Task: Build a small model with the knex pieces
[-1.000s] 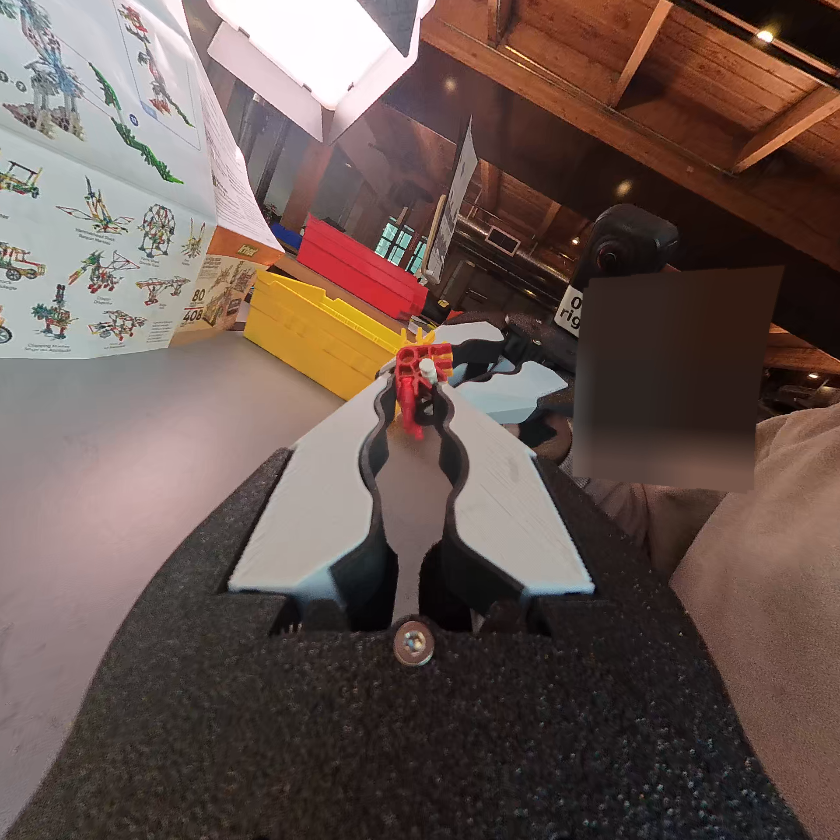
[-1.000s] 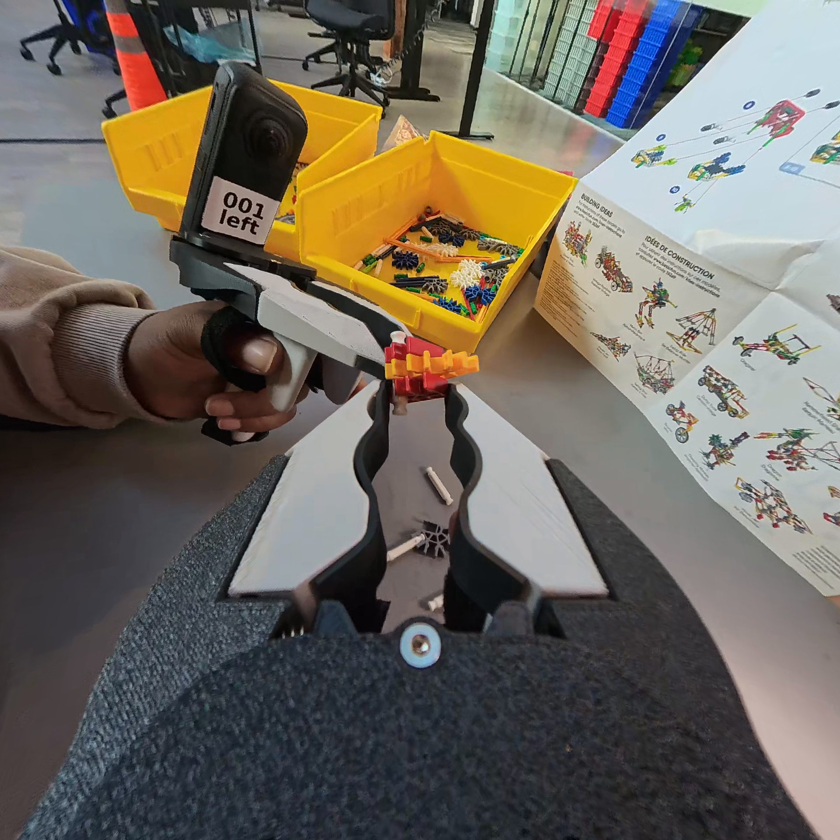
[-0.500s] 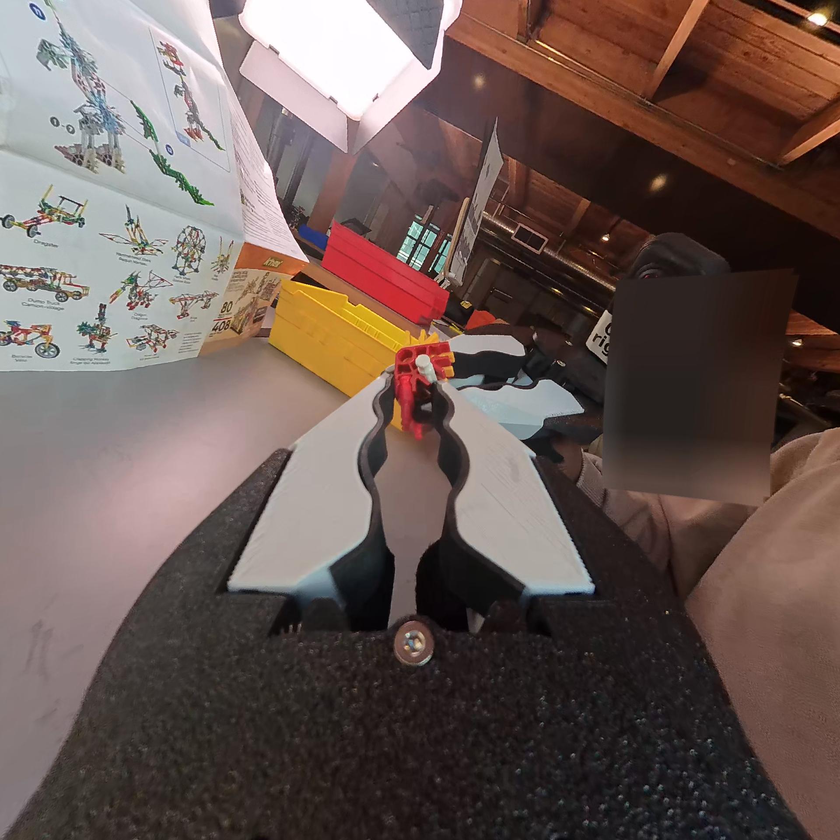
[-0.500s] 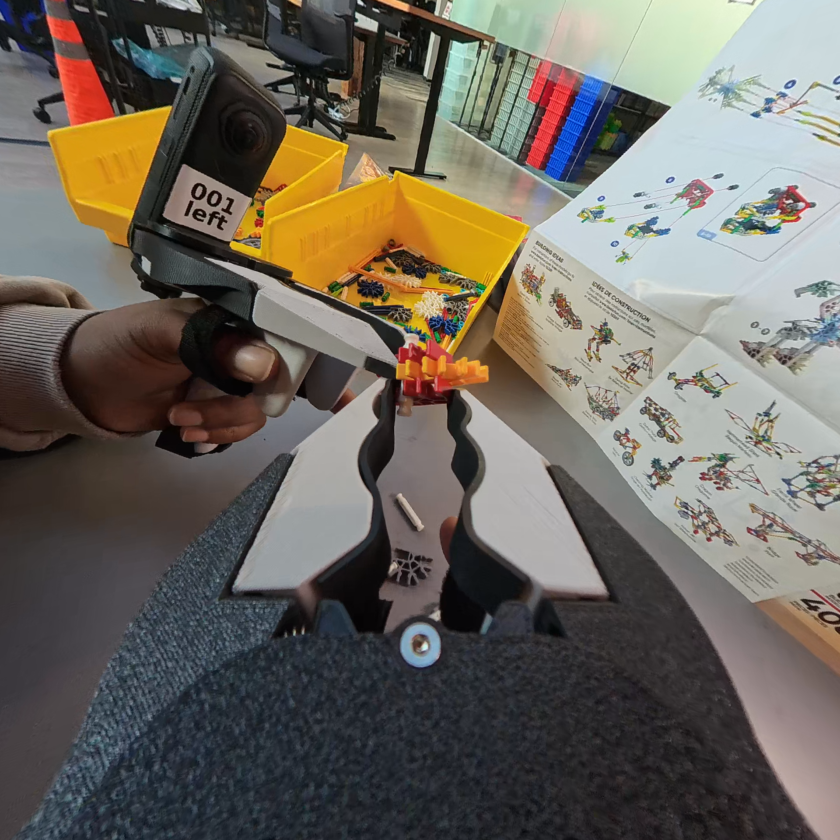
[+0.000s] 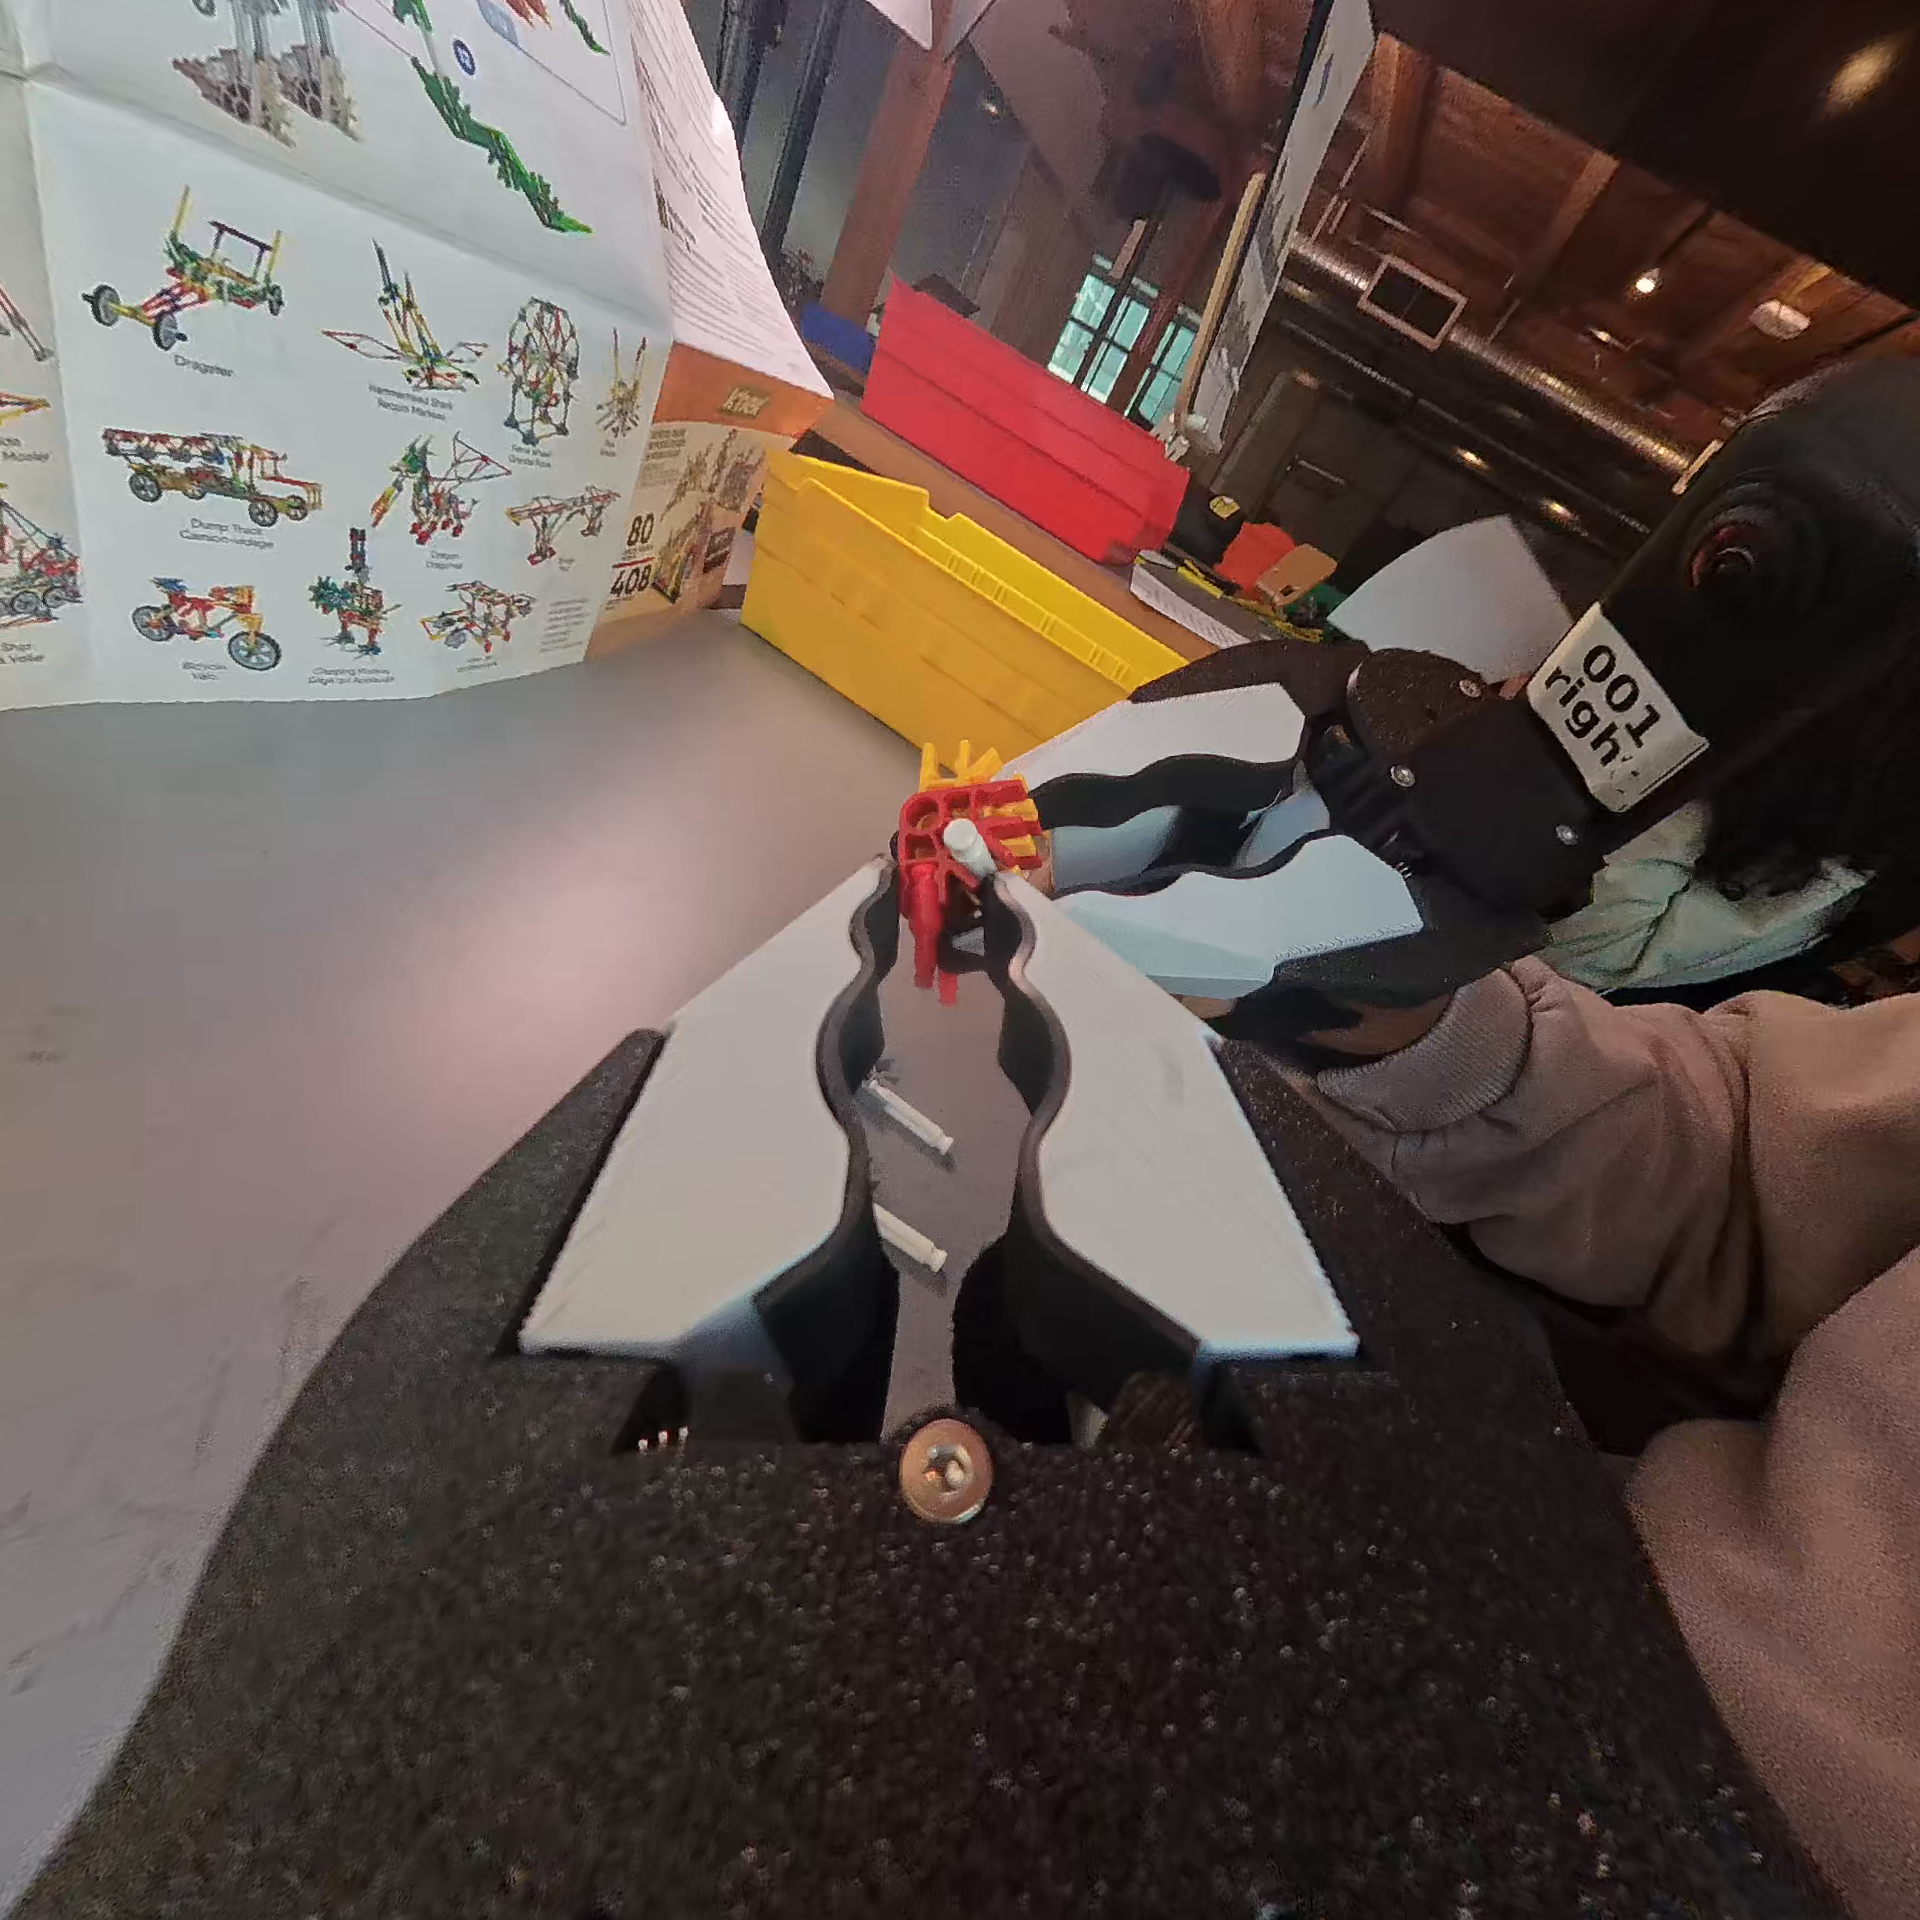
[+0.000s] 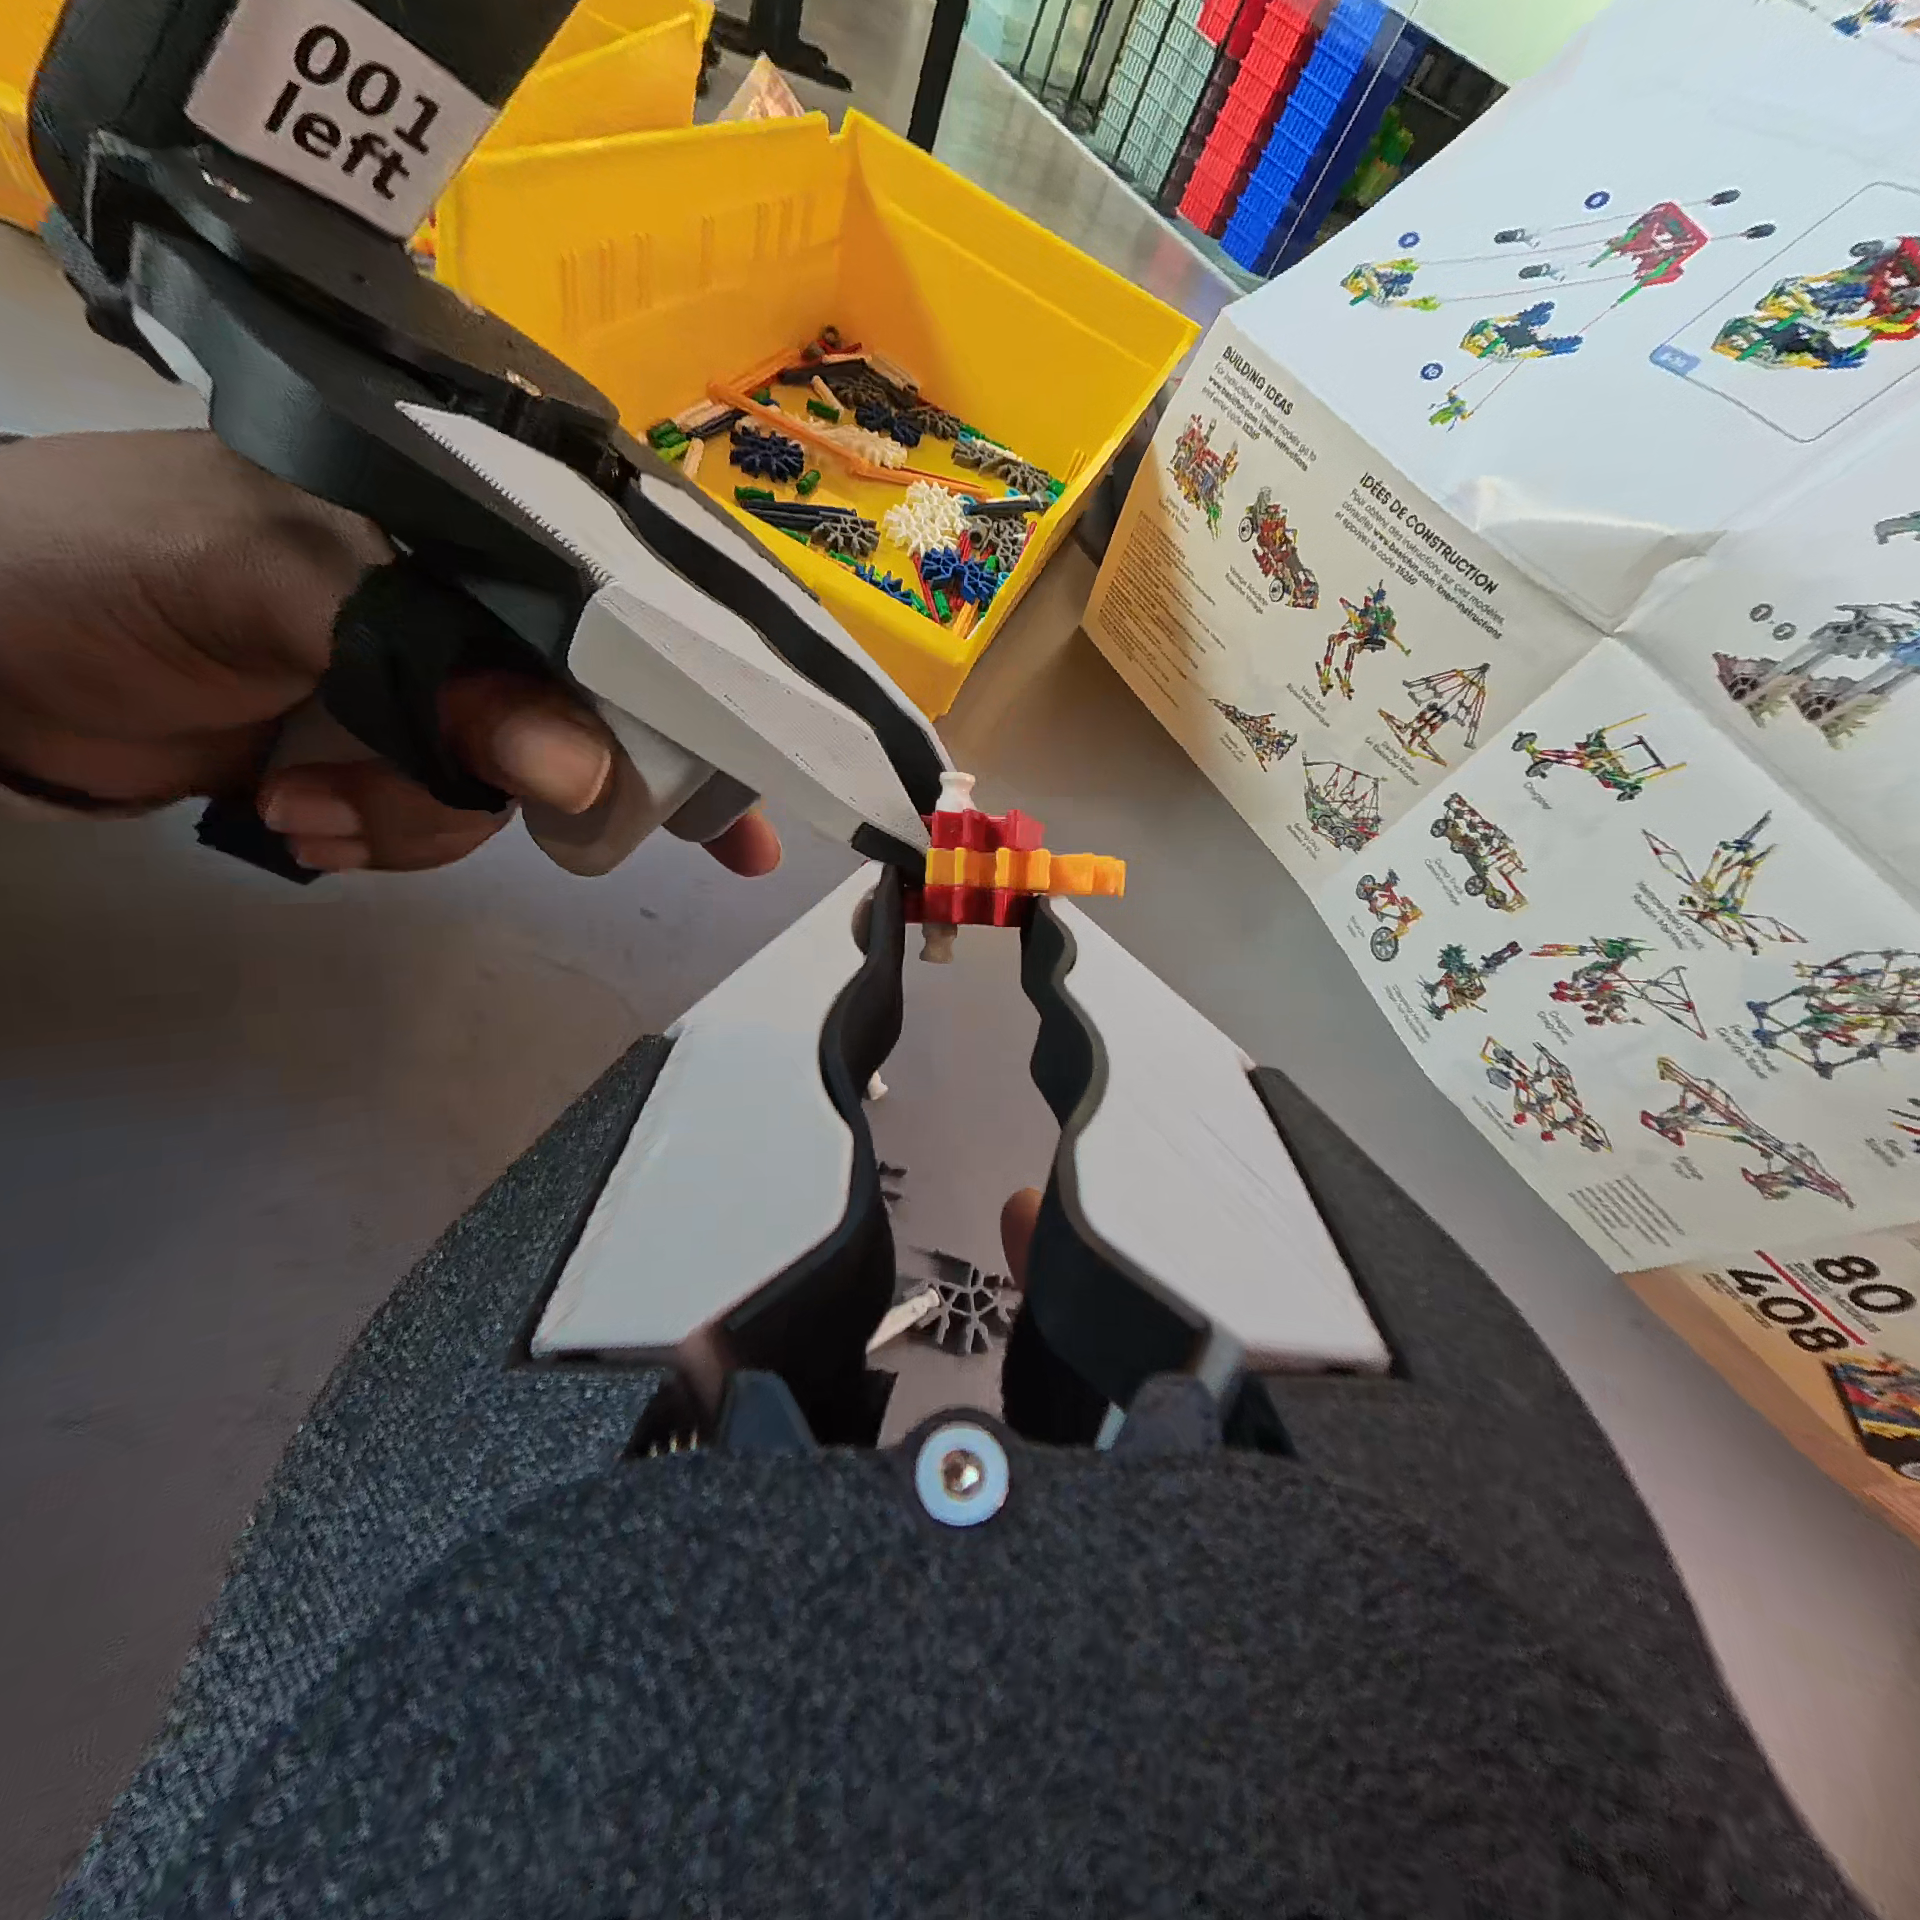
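Both the left gripper [image 5: 940, 883] and right gripper [image 6: 961, 904] pinch one red-and-yellow toy piece [image 6: 987, 868] above the grey table [image 5: 364, 935]; yellow bin [image 6: 935, 291] behind.

The connector stack [image 6: 987, 871] is red, yellow and orange, with a white rod [image 6: 954, 794] through it. Behind the stack, the bin [image 6: 935, 260] is yellow, holding blue, white, grey, green and orange pieces. Right of the stack, the sheet [image 6: 1558, 727] is white with multicoloured models. Both grippers [image 5: 940, 894] [image 6: 961, 904] have pale grey fingers edged black. The table [image 5: 364, 935] is grey.
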The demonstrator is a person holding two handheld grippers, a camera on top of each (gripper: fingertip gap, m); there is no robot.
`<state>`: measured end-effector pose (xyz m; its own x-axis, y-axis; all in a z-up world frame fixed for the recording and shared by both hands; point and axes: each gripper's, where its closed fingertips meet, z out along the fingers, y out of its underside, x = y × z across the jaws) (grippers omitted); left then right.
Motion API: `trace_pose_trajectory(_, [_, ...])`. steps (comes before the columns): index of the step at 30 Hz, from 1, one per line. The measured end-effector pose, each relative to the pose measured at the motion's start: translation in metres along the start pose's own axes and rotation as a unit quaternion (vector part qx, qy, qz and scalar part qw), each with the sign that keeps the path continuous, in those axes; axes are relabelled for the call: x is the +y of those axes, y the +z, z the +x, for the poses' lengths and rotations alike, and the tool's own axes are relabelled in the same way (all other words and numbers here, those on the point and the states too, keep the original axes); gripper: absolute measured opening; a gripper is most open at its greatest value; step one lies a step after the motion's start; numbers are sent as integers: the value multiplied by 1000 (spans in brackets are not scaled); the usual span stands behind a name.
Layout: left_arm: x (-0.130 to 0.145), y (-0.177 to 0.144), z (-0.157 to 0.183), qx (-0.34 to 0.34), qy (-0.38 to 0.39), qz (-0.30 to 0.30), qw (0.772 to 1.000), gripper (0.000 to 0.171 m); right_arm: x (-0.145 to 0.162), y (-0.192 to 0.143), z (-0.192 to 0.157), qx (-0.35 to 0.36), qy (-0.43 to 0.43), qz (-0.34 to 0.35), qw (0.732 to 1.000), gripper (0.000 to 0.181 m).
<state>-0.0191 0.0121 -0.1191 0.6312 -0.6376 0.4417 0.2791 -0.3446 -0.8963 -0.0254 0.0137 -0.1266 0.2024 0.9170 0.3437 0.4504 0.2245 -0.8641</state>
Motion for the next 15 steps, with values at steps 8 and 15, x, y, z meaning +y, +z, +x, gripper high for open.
trace_pose_trajectory(8, [0,-2,-2,33,-41,4,999,15,2,3,2,-57,50,19,997,22])
trace_pose_trajectory(15, [-18,-17,-15,92,-182,86,975,17,1,0,10,-85,116,60,988,49])
